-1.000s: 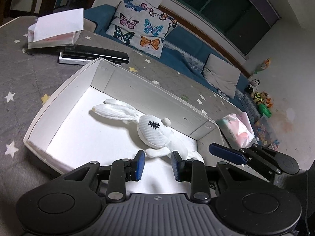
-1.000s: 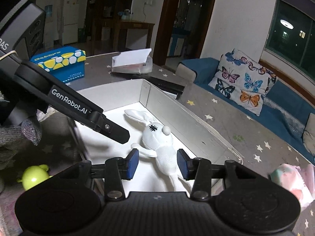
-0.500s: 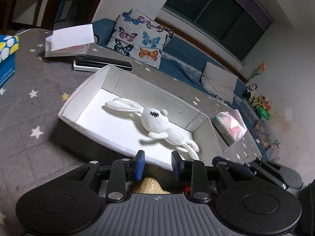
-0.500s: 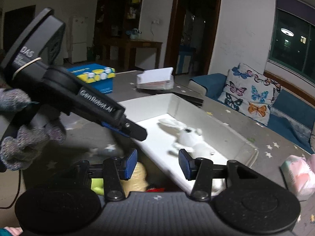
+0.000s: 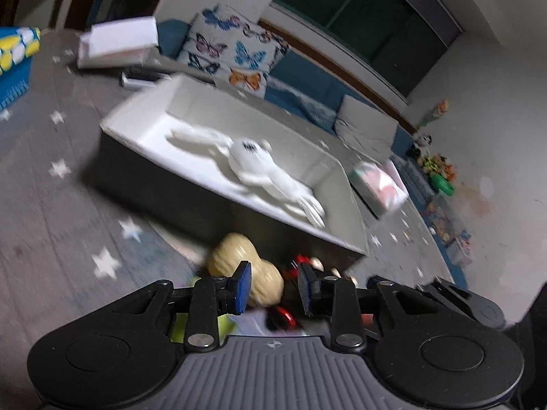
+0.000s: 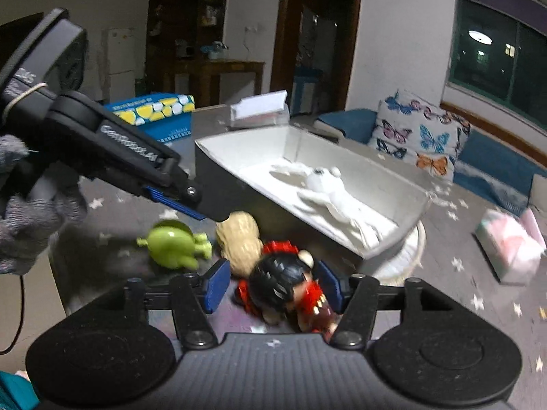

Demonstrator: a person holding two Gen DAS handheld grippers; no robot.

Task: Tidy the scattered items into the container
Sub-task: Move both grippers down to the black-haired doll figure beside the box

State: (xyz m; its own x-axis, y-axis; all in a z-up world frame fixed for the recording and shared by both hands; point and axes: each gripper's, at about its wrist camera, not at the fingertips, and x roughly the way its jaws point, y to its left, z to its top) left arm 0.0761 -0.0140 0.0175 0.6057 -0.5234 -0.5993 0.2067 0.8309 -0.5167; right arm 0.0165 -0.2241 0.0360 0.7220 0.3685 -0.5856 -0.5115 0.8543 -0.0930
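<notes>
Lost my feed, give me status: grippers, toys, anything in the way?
Left gripper shut, empty. Right gripper jaws just been opening, astride black-haired doll. White bunny in box; peanut toy, green toy outside.

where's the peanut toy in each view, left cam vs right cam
Left wrist: the peanut toy lies low in the centre, just ahead of the left-hand finger, in front of the box's dark wall.
Right wrist: the peanut toy lies centre-left, between the green figure and the black-haired doll.
Shared landmark: the white box holding the white plush rabbit.
</notes>
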